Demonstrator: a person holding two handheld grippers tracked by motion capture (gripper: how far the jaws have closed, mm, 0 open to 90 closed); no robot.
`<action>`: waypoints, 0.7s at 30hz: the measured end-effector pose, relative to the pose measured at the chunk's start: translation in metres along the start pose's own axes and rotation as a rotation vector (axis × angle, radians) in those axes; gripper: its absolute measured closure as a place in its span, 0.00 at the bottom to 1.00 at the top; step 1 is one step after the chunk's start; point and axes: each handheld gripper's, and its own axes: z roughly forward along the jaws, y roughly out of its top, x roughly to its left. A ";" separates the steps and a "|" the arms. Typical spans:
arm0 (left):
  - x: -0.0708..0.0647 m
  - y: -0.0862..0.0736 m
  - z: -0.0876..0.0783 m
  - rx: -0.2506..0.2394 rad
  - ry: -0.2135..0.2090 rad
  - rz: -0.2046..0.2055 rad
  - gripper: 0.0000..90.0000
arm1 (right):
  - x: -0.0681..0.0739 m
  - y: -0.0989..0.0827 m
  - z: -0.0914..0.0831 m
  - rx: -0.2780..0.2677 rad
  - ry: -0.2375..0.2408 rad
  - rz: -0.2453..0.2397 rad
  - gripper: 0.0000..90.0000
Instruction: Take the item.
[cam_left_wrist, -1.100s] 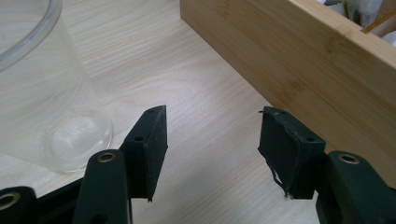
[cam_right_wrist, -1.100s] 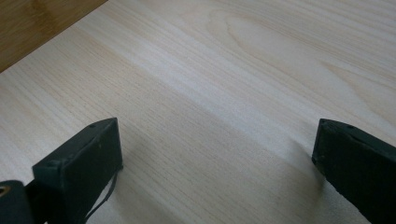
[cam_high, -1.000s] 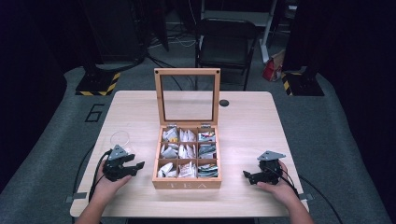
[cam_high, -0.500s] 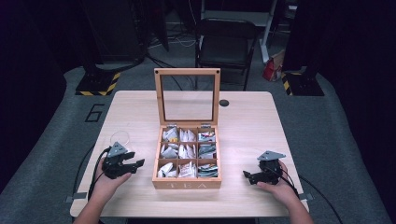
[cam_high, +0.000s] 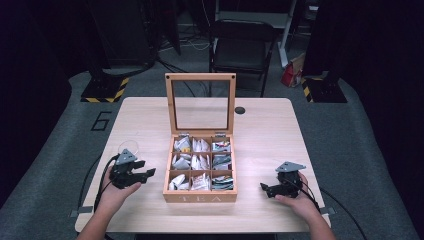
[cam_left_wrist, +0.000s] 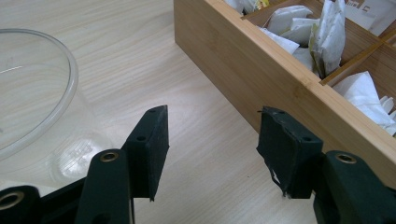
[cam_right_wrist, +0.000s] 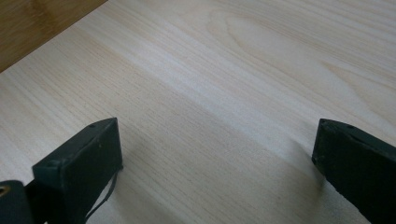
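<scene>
Left gripper (cam_high: 148, 173) shifted slightly, one tea box (cam_high: 200, 196), nine compartments, one glass (cam_left_wrist: 32, 88)

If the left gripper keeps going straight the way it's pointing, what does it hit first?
Most likely the near side wall of the wooden tea box. The left gripper is open and empty, aimed at that wall over bare table; the glass cup sits off to one side.

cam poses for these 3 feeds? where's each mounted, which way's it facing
High view: above the person's side, facing forward and down on the table; both forearms, left claw, right claw.
Left gripper view: on the left claw, facing the glass cup and tea box.
Right gripper view: on the right claw, facing bare tabletop.
Shared: box, table.
</scene>
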 end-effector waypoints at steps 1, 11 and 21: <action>0.000 0.000 0.000 0.000 0.000 0.000 0.48 | 0.000 0.000 0.000 0.000 0.000 0.000 0.01; -0.002 0.007 -0.001 -0.007 -0.003 -0.015 0.48 | 0.000 0.000 0.000 -0.001 -0.001 0.003 0.01; -0.005 0.016 0.001 -0.016 -0.018 -0.015 0.47 | 0.000 0.000 0.000 0.000 -0.001 0.003 0.01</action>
